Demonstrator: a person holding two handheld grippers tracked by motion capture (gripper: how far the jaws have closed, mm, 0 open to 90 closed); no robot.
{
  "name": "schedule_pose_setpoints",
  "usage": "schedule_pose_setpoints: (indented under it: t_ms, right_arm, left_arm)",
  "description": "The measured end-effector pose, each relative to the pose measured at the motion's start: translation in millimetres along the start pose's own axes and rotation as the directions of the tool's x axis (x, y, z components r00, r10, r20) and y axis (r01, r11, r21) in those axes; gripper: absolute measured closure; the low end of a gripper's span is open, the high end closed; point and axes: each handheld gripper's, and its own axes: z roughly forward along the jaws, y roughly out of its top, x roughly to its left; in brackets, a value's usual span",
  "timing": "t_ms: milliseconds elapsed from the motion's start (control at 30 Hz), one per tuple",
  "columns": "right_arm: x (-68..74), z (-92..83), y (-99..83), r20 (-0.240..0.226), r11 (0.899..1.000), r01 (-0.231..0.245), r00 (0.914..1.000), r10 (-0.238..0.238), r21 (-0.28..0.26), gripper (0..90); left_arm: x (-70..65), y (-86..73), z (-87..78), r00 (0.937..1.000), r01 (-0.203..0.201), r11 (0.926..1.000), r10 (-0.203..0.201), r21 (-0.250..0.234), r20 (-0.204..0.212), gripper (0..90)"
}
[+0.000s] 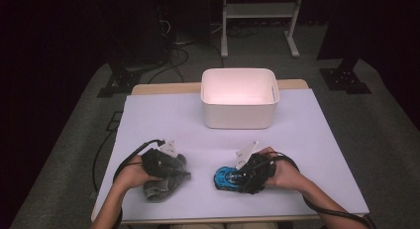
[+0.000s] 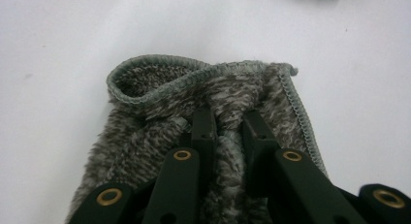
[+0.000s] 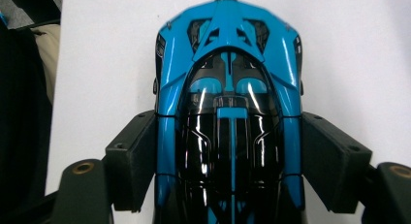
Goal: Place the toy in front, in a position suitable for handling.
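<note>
Left gripper (image 2: 228,120) jaws nearly closed, pinching a fold of grey fuzzy cloth (image 2: 194,112) lying at front-left of white table (image 1: 307,140), right gripper (image 3: 228,161) jaws wide, pads pressed on both flanks of blue toy car (image 3: 228,88), front-right of centre, white bin (image 1: 239,97) at the table's far edge.

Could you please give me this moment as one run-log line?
left hand-held gripper: shut on grey cloth | right hand-held gripper: shut on blue toy car | white bin: behind both, on table

My white table top (image 1: 317,140) stands on grey carpet (image 1: 386,130). A white metal frame (image 1: 260,11) stands at upper centre, black cables (image 1: 173,50) at upper left, amid darkness.
</note>
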Motion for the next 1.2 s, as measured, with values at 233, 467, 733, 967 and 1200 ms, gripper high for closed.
schedule_pose_setpoints:
  t_ms: [233,467,733,967,1200]
  right_arm:
    - [-3.9,4.3,-7.4,-0.028,0.997,-0.053,0.9983,0.052,-0.057,25.3]
    - [-10.9,-4.2,-17.4,-0.097,0.976,-0.153,0.9855,0.139,-0.154,24.8]
    - [-18.4,-20.9,-29.4,-0.142,0.943,-0.241,0.9666,0.213,-0.228,24.5]
    - [-24.5,-28.0,-39.0,-0.145,0.918,-0.281,0.9577,0.248,-0.279,22.3]
    - [-30.4,-37.5,-38.4,-0.13,0.912,-0.278,0.9597,0.249,-0.301,21.8]
  left_arm:
    - [-1.5,0.5,4.3,0.9994,0.023,0.9956,-0.02,-0.091,0.028,62.0]
    - [-4.9,-1.5,-1.2,0.9997,0.024,0.9733,-0.023,-0.228,0.008,46.4]
    - [-8.7,1.6,0.6,0.9994,0.027,0.9541,-0.031,-0.298,-0.011,36.8]
    - [-9.3,2.1,1.2,0.9992,0.02,0.9589,-0.029,-0.283,-0.027,32.0]
    - [-12.6,4.3,1.6,0.9992,0.009,0.9567,-0.02,-0.291,-0.035,28.1]
